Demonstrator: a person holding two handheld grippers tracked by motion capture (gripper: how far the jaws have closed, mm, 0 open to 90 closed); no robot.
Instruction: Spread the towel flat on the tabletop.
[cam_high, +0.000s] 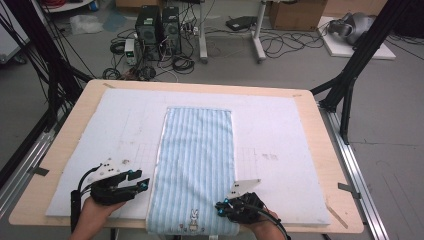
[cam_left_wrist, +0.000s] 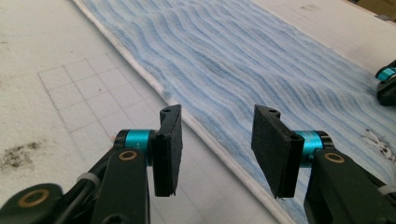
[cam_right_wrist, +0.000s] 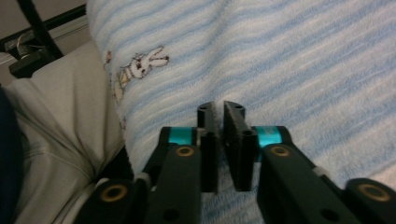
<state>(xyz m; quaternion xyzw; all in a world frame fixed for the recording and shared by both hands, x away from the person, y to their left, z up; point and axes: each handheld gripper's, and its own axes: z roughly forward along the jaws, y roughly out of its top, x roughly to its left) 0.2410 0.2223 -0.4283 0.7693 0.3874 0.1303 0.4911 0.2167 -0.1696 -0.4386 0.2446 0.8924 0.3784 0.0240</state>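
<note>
A blue-and-white striped towel lies flat and lengthwise on a white foam mat. A small rabbit motif marks its near end. My left gripper hovers just left of the towel's near left edge. In the left gripper view its jaws stand well apart, with the towel's white hem running beneath them and nothing between the pads. My right gripper sits over the towel's near right corner. In the right gripper view its pads are almost together above the towel, a thin slit between them and no cloth in it.
The mat covers most of a wooden table. The towel's near end hangs over the front edge by a person's lap. Black frame legs stand at both sides, and computers and cables lie on the floor beyond.
</note>
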